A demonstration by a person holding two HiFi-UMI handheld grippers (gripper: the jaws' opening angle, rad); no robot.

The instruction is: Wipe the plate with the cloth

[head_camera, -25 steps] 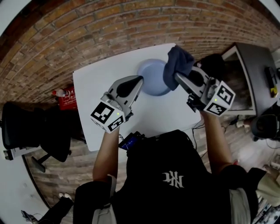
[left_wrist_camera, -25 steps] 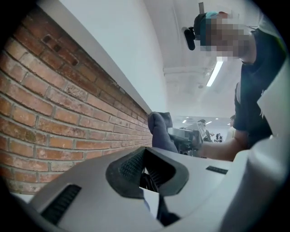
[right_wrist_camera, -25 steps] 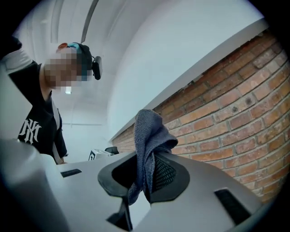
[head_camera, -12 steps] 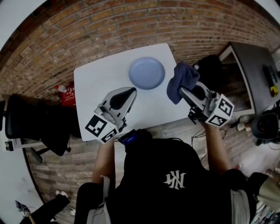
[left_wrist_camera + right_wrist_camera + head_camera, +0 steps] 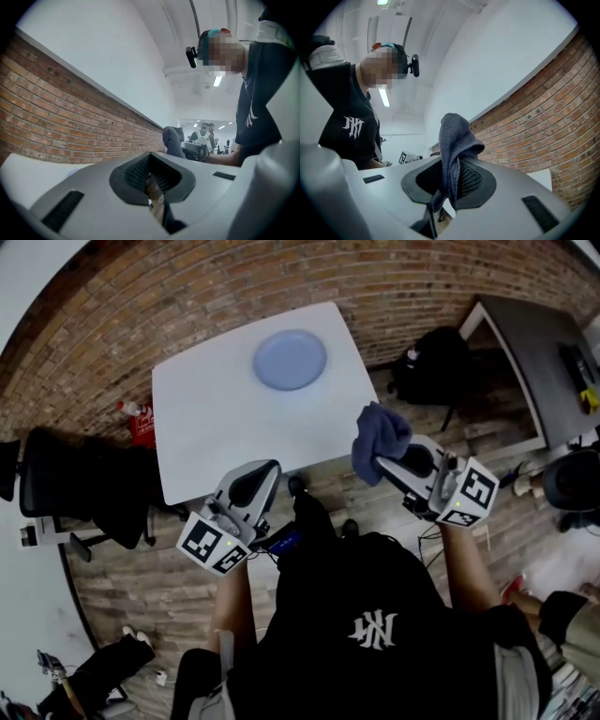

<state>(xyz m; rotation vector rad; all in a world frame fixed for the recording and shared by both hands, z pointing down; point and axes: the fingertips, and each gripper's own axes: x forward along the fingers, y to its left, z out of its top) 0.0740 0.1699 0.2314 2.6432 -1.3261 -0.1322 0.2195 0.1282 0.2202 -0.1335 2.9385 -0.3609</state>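
Observation:
A pale blue plate (image 5: 290,359) lies near the far edge of the white table (image 5: 216,427), with nothing on it. My right gripper (image 5: 382,463) is off the table's near right corner, above the wooden floor, shut on a dark blue cloth (image 5: 377,440). In the right gripper view the cloth (image 5: 453,140) stands bunched up out of the jaws of that gripper (image 5: 449,187). My left gripper (image 5: 255,480) hovers at the table's near edge, shut and empty; its own view shows the gripper (image 5: 152,177) with pads together and the cloth (image 5: 173,142) beyond.
A black office chair (image 5: 66,498) stands left of the table, beside a red object (image 5: 141,430) by the brick wall. A black backpack (image 5: 433,367) sits right of the table, beside a dark desk (image 5: 530,338). Another person's legs (image 5: 108,681) show at lower left.
Both grippers have drawn back from the table toward me. The right one lifted the cloth off the plate and carried it past the near edge. The plate stays put.

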